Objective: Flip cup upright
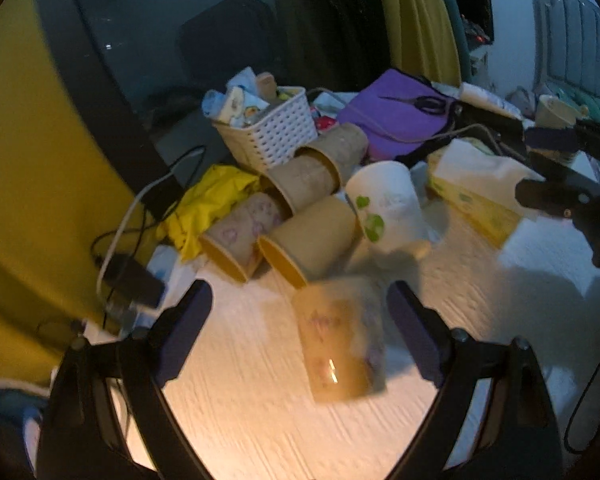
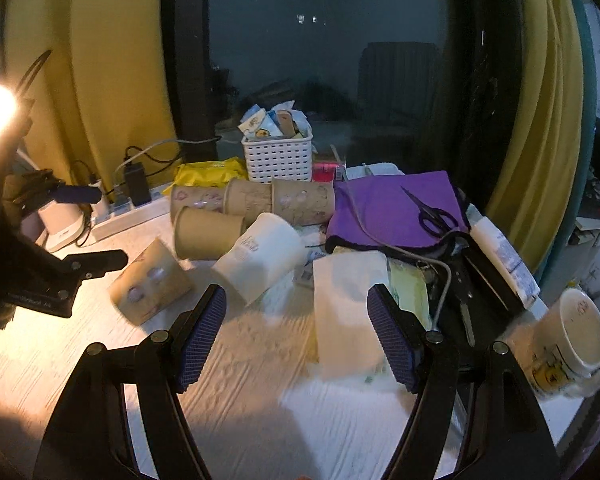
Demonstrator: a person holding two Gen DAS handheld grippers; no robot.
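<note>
Item: tan paper cup (image 1: 342, 340), blurred, apparently upside down on white table (image 1: 260, 420), just in front of tan cup pile (image 1: 300, 200). Axis near vertical, slightly tilted.

My left gripper (image 1: 300, 320): jaws apart, cup between them, untouched; nearer arm.

My right gripper (image 2: 296, 336): jaws apart, empty, well right of cup, over tissue pack (image 2: 348, 312).

Right gripper (image 2: 296, 336) fingers spread above table, tan cup (image 2: 150, 282) tilted left
</note>
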